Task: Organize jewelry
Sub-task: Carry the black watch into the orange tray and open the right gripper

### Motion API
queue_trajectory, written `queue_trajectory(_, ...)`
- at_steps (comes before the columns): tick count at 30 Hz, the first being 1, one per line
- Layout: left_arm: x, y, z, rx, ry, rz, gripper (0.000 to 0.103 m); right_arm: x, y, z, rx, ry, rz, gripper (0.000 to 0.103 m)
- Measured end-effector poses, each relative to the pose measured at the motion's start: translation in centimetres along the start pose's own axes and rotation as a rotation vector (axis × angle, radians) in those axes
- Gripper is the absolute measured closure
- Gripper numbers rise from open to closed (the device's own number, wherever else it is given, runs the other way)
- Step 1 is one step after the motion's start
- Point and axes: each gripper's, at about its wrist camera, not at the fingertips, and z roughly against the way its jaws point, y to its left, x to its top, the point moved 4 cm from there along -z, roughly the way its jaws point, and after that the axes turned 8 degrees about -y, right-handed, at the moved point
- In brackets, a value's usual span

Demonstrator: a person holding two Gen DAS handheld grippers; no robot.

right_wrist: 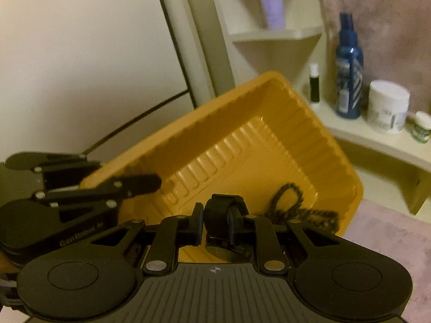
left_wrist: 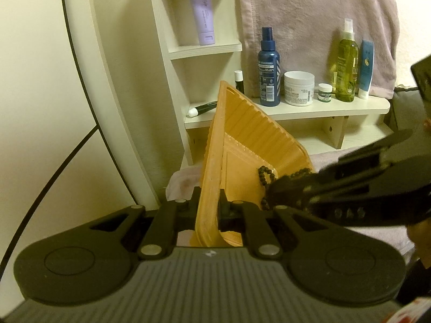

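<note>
Orange ribbed plastic tray: smooth, slightly glossy. Dark beaded bracelet: matt. Pink fleece cloth: soft, napped. Cream painted wooden shelf: smooth.

The left gripper carries raised lettering on its black body that reads "GenRobot AI". On the shelf, the white jar shows the word "CREAM" on its label. The print on the blue spray bottle and the other bottles is too small to read.
</note>
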Motion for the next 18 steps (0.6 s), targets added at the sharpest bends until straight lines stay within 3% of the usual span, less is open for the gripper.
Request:
queue_trajectory(2,0.0,0.0,0.0,0.0,0.0,0.0,0.094,-0.3,-0.2,-0.2,0.018,0.007,-0.01,0.084)
queue_trajectory(4,0.0,0.0,-0.1,0.003,0.002,0.0,0.094,-0.2,-0.6,0.0,0.005,0.0,-0.016,0.077)
queue_trajectory(6,0.0,0.0,-0.1,0.0,0.003,0.004,0.094,-0.1,-0.9,0.4,-0.01,-0.017,-0.024,0.055)
queue_trajectory(18,0.1,0.0,-0.1,0.003,0.003,-0.003,0.094,-1.2,-4.3,4.4,-0.165,-0.047,-0.129,0.054)
